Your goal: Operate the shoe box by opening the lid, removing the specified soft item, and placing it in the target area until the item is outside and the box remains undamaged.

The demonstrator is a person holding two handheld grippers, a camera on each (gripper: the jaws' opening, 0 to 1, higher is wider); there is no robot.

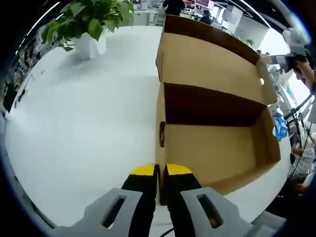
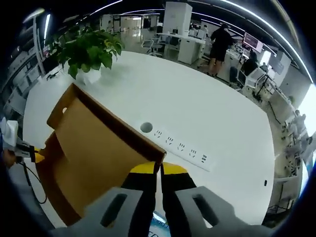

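Observation:
The brown cardboard shoe box (image 1: 217, 148) lies open on the white table, its bare floor in view. Its lid (image 1: 207, 64) is swung up and back behind it. My left gripper (image 1: 160, 170) is shut on the thin near side wall of the box. My right gripper (image 2: 159, 168) is shut on the top edge of the raised lid (image 2: 94, 148) at its corner. The right gripper (image 1: 291, 55) also comes into the left gripper view at the lid's far right corner. A blue soft-looking thing (image 1: 279, 126) lies just past the box's right end.
A potted green plant (image 1: 89, 24) stands on the far side of the white table (image 1: 84, 128). In the right gripper view the plant (image 2: 89, 52) stands far left, a row of sockets (image 2: 180, 147) and a round grommet (image 2: 146, 127) are set into the tabletop. People and desks fill the background.

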